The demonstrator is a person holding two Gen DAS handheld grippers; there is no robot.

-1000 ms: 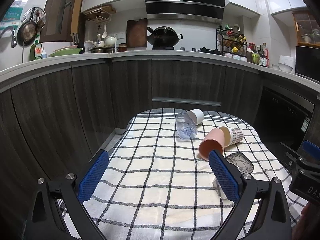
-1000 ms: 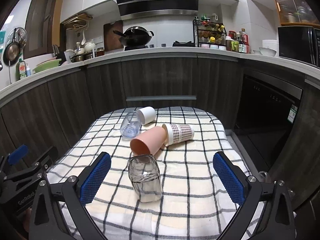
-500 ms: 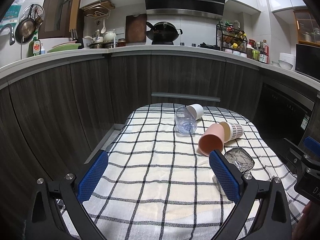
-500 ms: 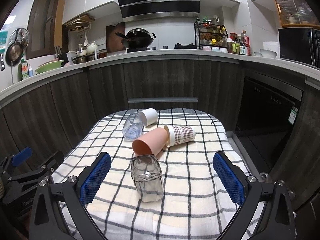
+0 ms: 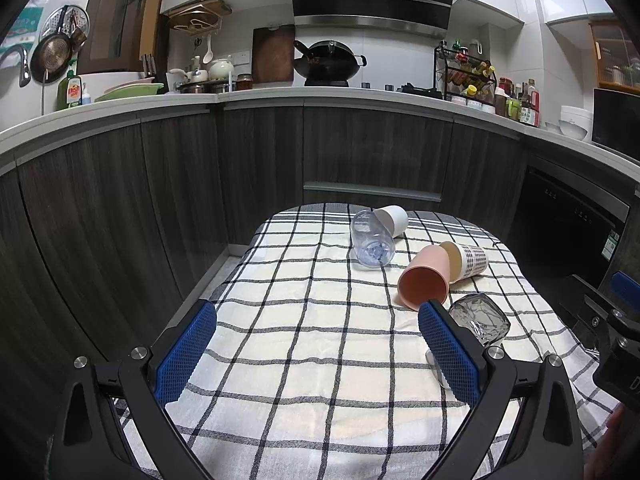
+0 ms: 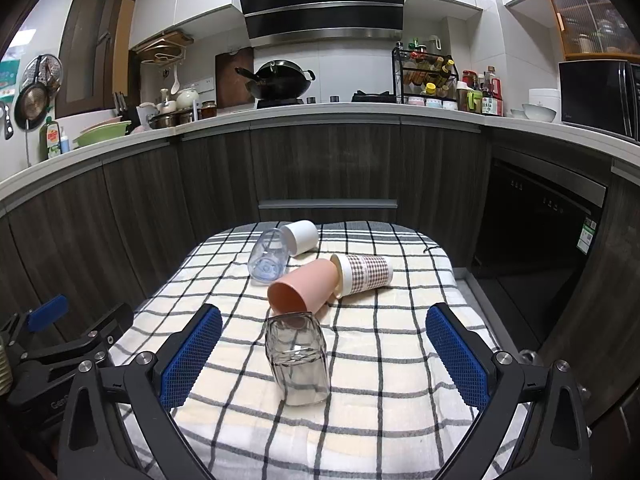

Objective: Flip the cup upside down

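Grippers, mine: right gripper (image 6: 324, 354) spread wide, empty, framing the smoked glass tumbler (image 6: 296, 358) lying on its side on the checked cloth (image 6: 400, 400); left gripper (image 5: 318, 350) equally wide, over bare cloth. Tumbler: probably rigid, slick, breakable; best held across its flat walls, mid-body. Beyond: pink cup (image 6: 302, 286), patterned cup (image 6: 366, 272).
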